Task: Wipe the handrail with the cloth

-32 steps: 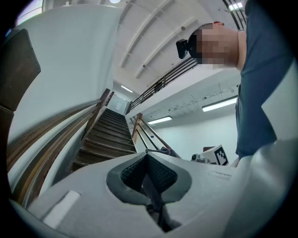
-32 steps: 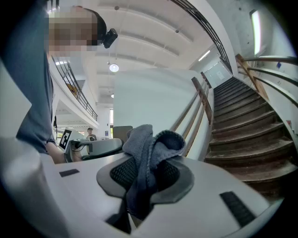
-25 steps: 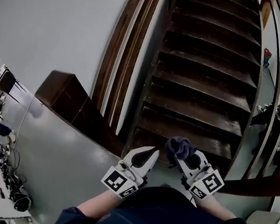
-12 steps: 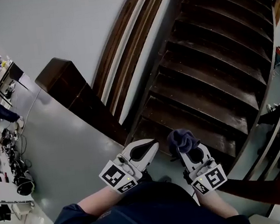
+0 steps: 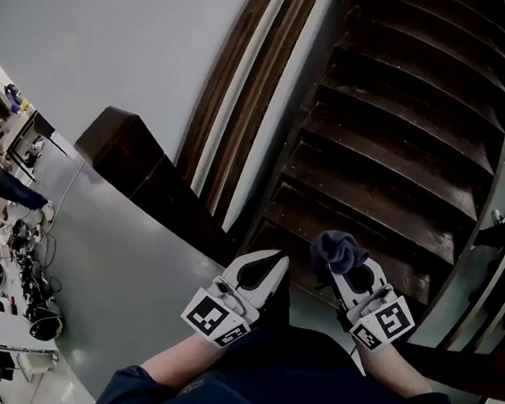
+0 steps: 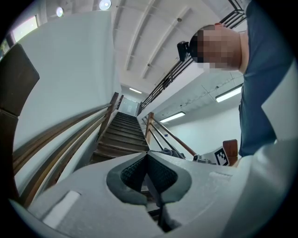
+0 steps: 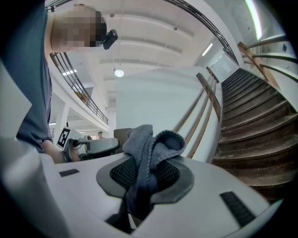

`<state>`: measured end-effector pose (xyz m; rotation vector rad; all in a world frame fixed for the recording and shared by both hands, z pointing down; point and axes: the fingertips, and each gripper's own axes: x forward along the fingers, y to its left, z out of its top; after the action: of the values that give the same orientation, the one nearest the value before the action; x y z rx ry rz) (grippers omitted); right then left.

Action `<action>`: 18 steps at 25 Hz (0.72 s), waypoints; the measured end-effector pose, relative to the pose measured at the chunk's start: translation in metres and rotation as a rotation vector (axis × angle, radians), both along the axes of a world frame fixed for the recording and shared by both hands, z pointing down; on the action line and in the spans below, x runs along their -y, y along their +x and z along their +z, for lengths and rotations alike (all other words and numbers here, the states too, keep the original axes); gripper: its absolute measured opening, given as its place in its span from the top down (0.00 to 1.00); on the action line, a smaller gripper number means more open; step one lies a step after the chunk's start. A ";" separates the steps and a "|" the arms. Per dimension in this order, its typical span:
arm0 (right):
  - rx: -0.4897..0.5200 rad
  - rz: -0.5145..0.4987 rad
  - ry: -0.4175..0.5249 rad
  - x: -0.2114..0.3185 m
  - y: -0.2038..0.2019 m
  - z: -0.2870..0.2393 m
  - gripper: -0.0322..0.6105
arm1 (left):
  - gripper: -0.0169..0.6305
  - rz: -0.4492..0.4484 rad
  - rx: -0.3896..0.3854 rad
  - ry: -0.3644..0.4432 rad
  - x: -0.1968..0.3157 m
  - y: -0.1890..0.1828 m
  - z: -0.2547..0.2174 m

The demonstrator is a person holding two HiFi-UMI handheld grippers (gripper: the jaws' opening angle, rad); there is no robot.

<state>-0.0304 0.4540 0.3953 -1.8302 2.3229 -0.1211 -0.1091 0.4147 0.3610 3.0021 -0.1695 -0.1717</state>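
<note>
Head view: both claws are held low and side by side at the foot of the dark wooden stairs [image 5: 391, 155]. The left claw [image 5: 275, 262] is seen shut, with nothing in it. The right claw [image 5: 340, 270] is closed on a dark blue cloth [image 5: 333, 249], which is bunched up over its tips. A brown handrail [image 5: 237, 74] is fixed along the pale wall to the left of the steps, well apart from the cloth. A thick dark post [image 5: 132, 169] is seen near its lower end, beside the grey floor [image 5: 117, 282].

Left gripper view: the two jaws of the left claw [image 6: 147, 171] are pressed together, and nothing is caught between them. The stairs [image 6: 122, 132] are seen going up ahead. The handrail [image 6: 60, 132] is seen on the left wall.

Right gripper view: the cloth [image 7: 150, 146] is pinched between the jaws of the right claw [image 7: 145, 179]. Part of it is puffed up above the jaws, and part is hung down between them. The handrail [image 7: 207, 98] is seen behind on the wall, not touched by the cloth. The stairs [image 7: 256, 123] are seen at the right.
</note>
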 end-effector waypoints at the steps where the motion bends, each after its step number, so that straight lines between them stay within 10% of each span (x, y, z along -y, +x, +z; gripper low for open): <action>1: -0.005 -0.002 -0.001 0.007 0.004 0.000 0.80 | 0.97 -0.005 -0.005 0.000 0.008 0.004 0.000; 18: -0.058 -0.144 -0.030 0.293 0.093 -0.004 0.80 | 0.97 -0.153 -0.081 0.015 0.271 0.093 -0.011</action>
<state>0.0622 0.1610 0.3908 -1.7007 2.5046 -0.1251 -0.0163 0.1437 0.3502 2.9901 -0.3911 -0.3100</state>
